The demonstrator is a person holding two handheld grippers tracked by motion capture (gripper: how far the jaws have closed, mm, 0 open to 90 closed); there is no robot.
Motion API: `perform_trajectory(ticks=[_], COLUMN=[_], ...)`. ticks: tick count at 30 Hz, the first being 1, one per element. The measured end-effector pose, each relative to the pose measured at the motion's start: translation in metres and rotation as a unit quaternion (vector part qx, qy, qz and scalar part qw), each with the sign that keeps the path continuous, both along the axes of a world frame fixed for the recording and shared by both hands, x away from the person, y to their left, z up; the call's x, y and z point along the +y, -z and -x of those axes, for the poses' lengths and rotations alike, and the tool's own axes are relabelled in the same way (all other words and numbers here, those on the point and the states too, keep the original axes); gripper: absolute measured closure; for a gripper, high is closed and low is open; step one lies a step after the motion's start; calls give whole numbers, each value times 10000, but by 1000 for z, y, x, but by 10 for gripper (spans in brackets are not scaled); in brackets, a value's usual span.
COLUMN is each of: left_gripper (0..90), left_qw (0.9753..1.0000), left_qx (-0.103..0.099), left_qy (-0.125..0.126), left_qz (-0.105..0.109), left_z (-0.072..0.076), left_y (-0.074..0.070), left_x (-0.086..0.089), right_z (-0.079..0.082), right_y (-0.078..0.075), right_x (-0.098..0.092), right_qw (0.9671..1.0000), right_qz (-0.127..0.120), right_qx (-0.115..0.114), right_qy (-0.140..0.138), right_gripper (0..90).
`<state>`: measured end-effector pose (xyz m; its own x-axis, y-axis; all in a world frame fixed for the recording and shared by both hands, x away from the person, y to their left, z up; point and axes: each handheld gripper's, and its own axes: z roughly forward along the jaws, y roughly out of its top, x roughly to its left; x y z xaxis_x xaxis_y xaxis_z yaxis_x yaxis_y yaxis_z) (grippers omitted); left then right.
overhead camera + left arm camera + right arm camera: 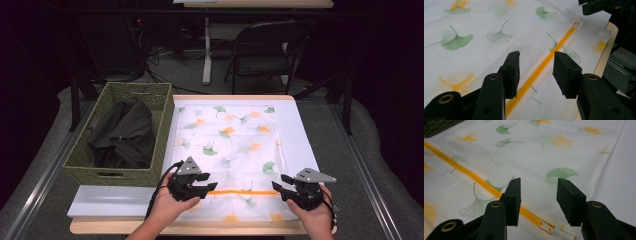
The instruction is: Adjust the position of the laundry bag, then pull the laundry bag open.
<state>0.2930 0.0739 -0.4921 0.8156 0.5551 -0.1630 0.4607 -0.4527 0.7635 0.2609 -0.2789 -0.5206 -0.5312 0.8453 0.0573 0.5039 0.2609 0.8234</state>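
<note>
High view: the orange zipper [242, 192] is seen running parallel to the tabletop's near edge on the leaf-print cover [235, 145], bracketed by the left gripper [204, 184] and right gripper [283, 186], both jaws spread wide, nothing held.

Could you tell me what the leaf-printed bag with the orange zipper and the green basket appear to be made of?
The bag looks like thin, semi-sheer white mesh or fabric, matte: it lies flat with soft creases and the leaf prints show faintly through. Its zipper seems glossy orange plastic. The basket looks woven, perhaps from dyed grass or paper cord, judging by its ribbed olive walls.
</note>
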Motion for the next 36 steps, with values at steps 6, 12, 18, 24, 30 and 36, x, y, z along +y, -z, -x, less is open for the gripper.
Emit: perform_trajectory(ticks=[6, 12, 18, 24, 30, 36], left_gripper=[586, 597, 596, 590, 579, 582], left_qw=[9997, 9995, 9990, 9987, 9985, 9979], left_qx=[97, 16, -49, -34, 16, 69], left_qy=[178, 316, 440, 490, 529, 624], left_qz=[96, 14, -78, -152, -158, -167], left_z=[-10, -16, -21, -24, -25, -30], left_y=[-3, -8, -11, -11, -10, -5], left_x=[-21, -38, -59, -74, -85, -100], right_z=[2, 2, 0, 0, -2, -4], right_y=[0, 2, 4, 2, 3, 4], right_x=[-6, -8, -10, -12, -16, -20], right_qw=[10000, 9999, 9996, 9997, 9995, 9992], right_qz=[-38, -38, -70, -23, 31, 12], right_qx=[-23, 72, 225, 231, 229, 272], right_qy=[27, 103, 137, 104, 211, 283], right_gripper=[550, 549, 626, 688, 670, 665])
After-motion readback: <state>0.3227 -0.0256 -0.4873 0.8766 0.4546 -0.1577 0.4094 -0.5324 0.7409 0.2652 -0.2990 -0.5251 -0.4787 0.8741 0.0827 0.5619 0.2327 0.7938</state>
